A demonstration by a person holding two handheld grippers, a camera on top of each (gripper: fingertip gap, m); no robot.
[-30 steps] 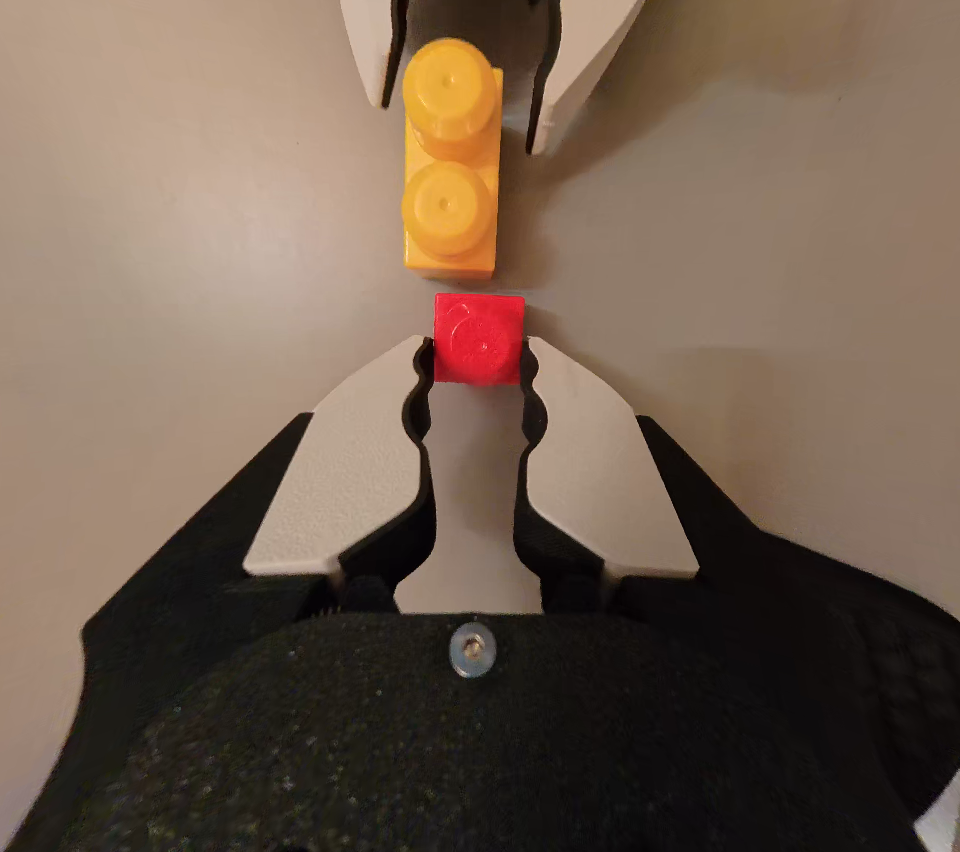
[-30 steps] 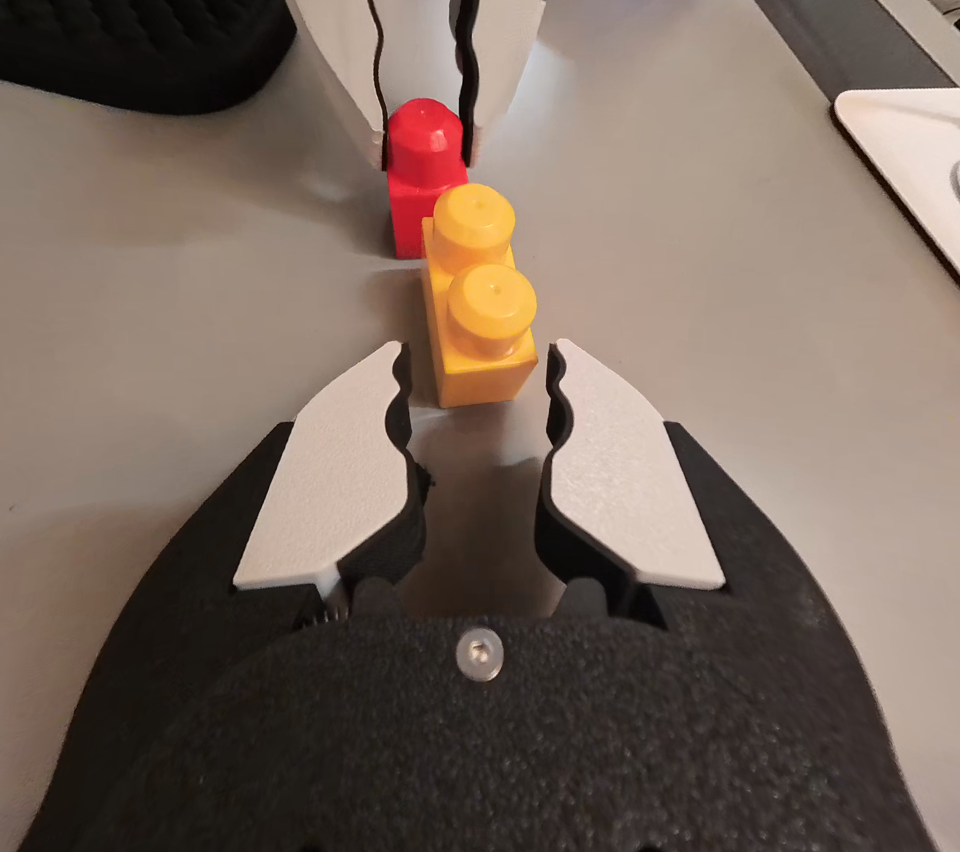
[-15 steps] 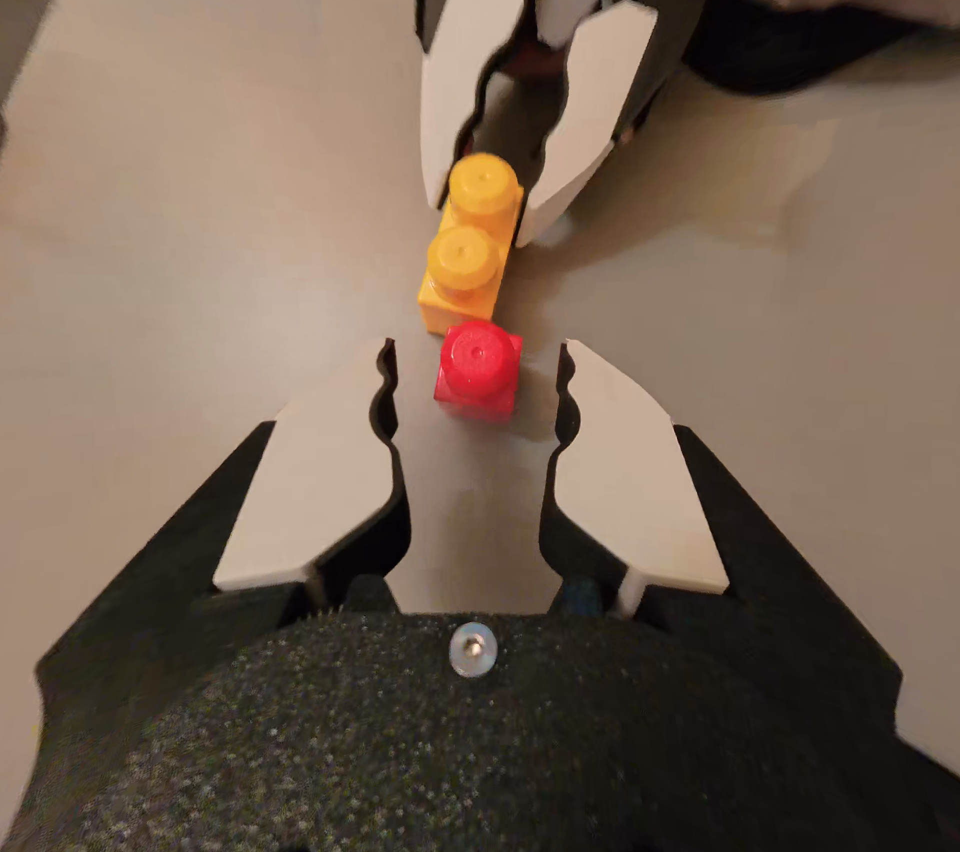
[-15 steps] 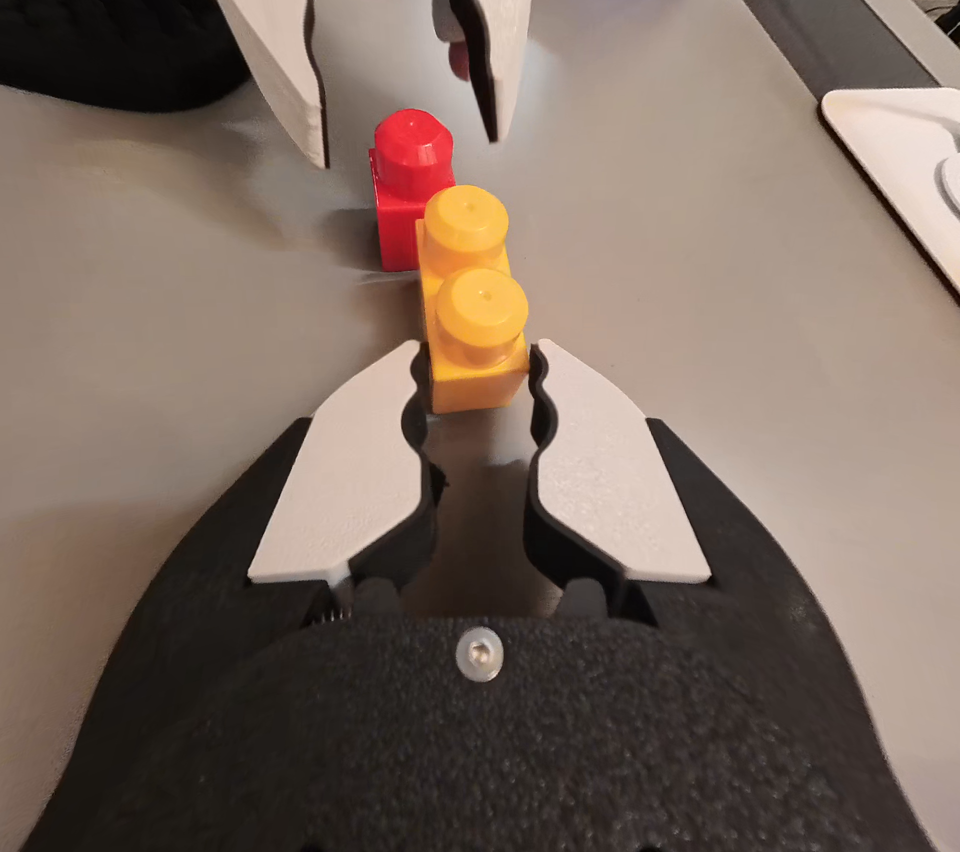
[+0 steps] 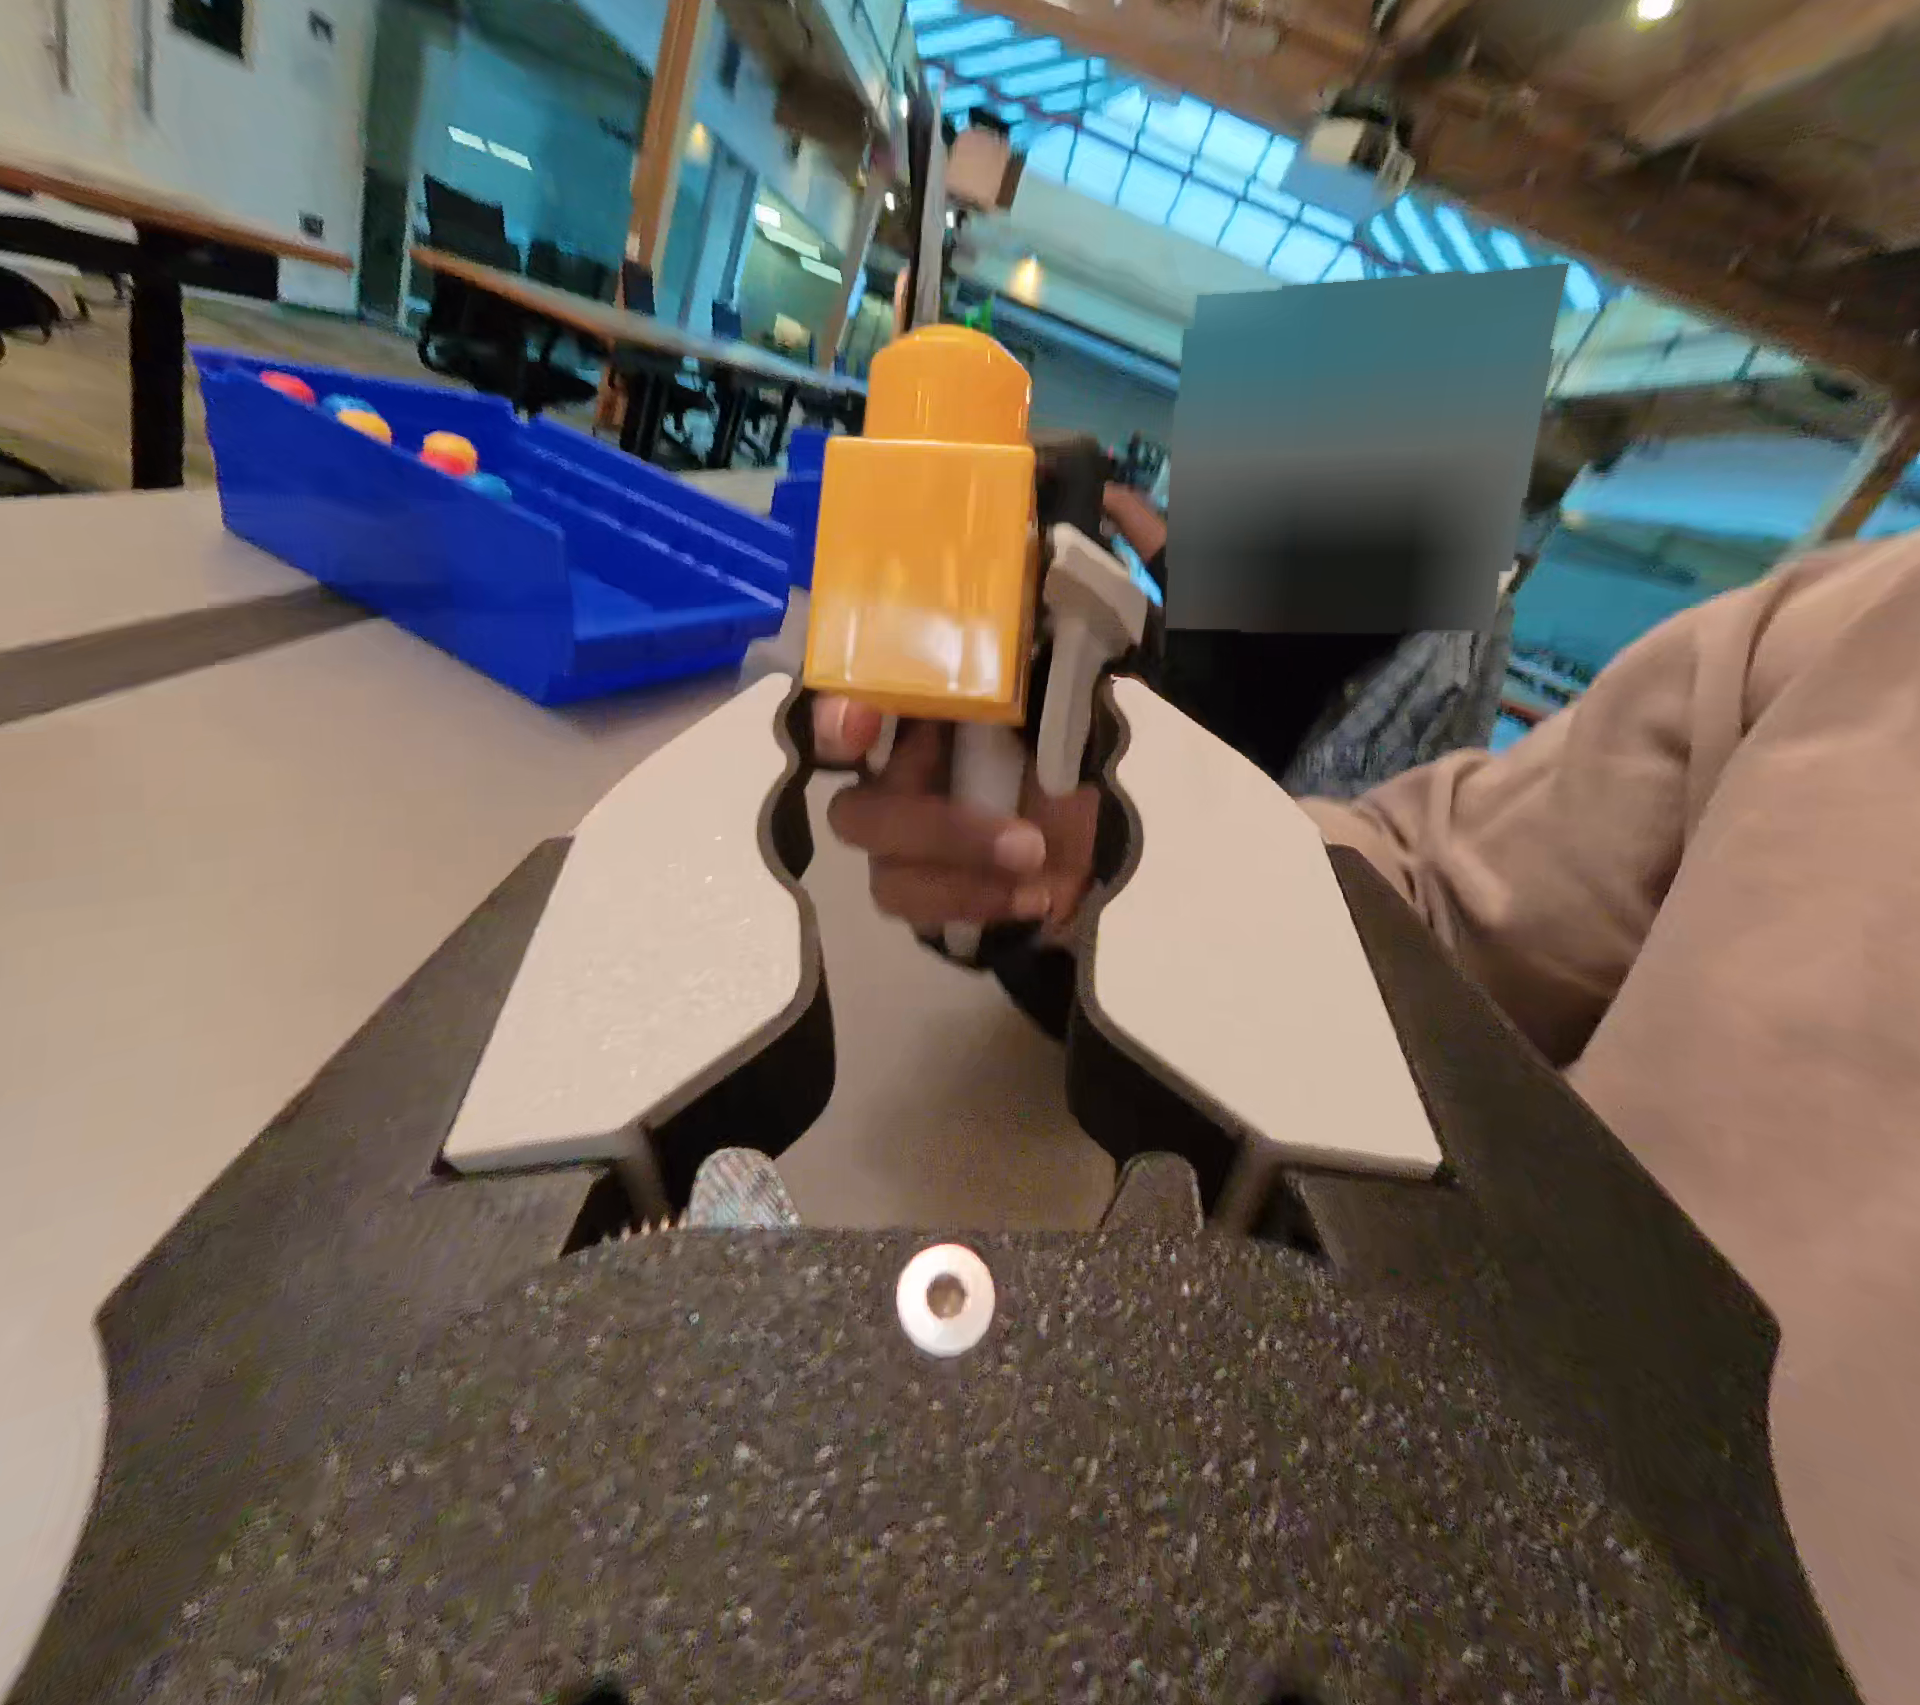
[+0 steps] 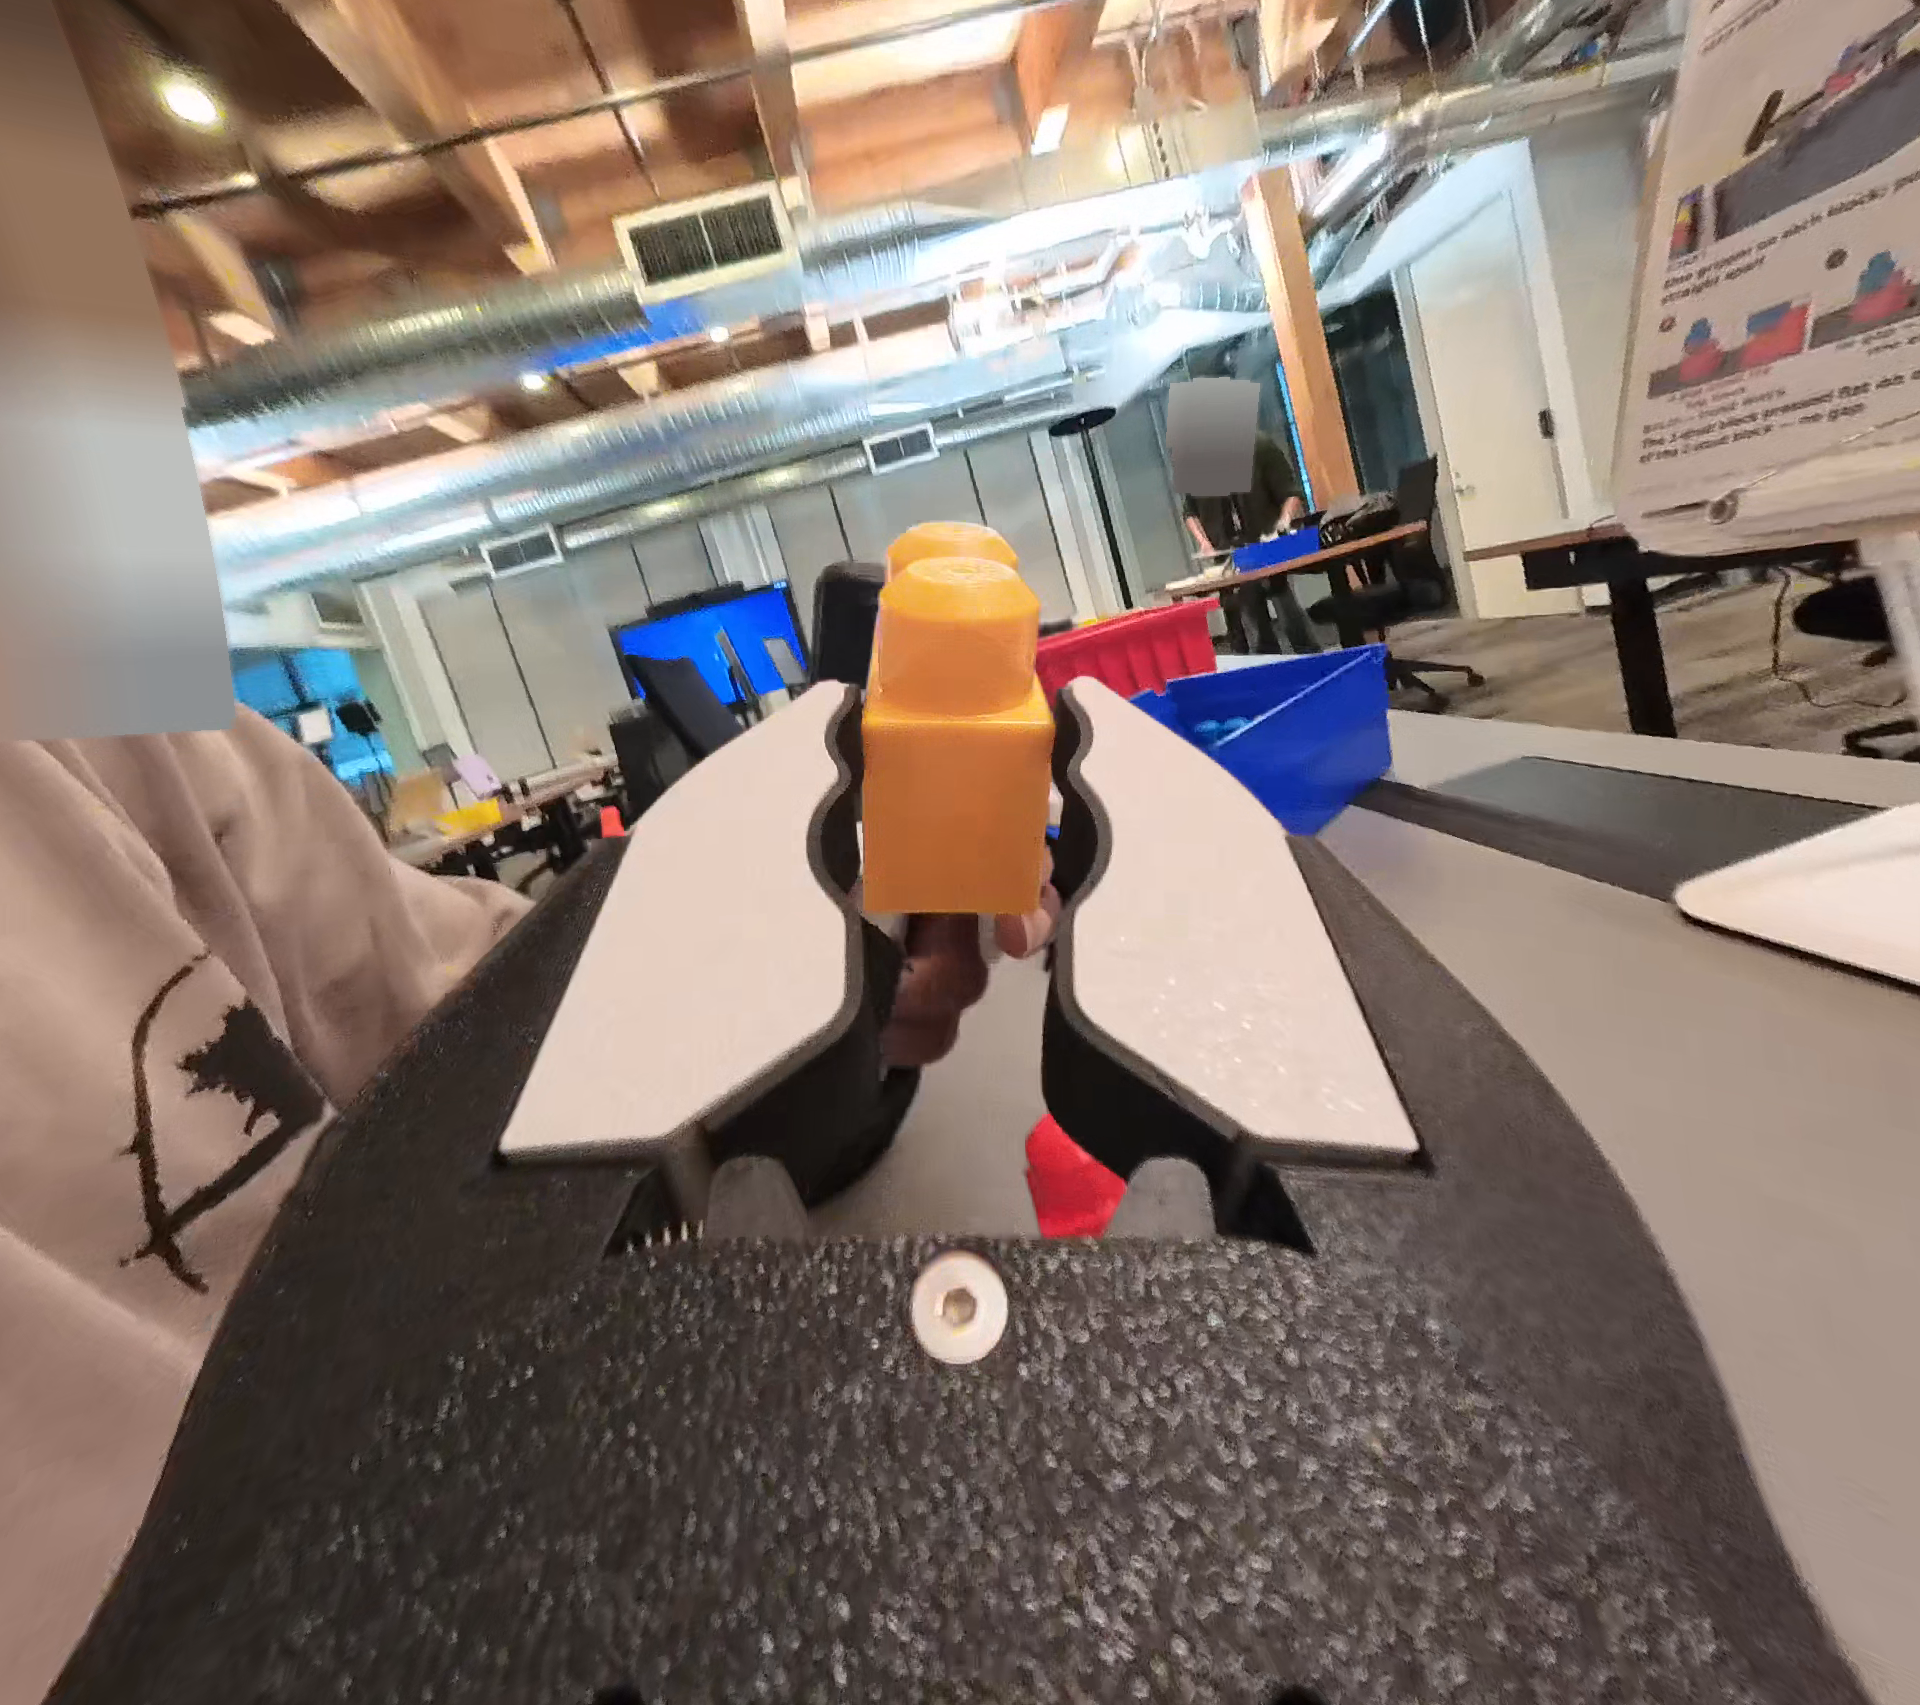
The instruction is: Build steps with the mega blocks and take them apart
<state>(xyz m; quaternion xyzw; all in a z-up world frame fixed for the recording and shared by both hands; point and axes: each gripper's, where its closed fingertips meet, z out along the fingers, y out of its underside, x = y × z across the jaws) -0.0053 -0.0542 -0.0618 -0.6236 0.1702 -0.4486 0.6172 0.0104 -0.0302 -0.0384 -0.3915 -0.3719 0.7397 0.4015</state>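
My right gripper point(image 6: 956, 720) is shut on a yellow two-stud block point(image 6: 951, 782) and holds it upright in the air above the grey table point(image 6: 1662, 1136). A red one-stud block point(image 6: 1070, 1177) lies on the table below, partly hidden by my right finger. In the left wrist view the same yellow block point(image 5: 920, 533) hangs just past my left gripper point(image 5: 951, 699), which is open and empty. The right gripper's fingers point(image 5: 1081, 616) and the hand holding it show behind the block. The red block is not in the left wrist view.
A blue bin point(image 5: 499, 554) with several coloured blocks stands on the table point(image 5: 260, 824) at the left. In the right wrist view a blue bin point(image 6: 1278, 751), a red bin point(image 6: 1132, 647), a white tray point(image 6: 1818, 897) and an instruction sheet point(image 6: 1787, 149) stand to the right. A beige sleeve point(image 5: 1662, 824) fills the right. The gap from one gripper's tips to the other's is roughly 4 cm.
My right gripper has shut on the yellow block and lifted it off the table. My left gripper let go of the red block, opened and rose. Both views now tilt up toward the room.
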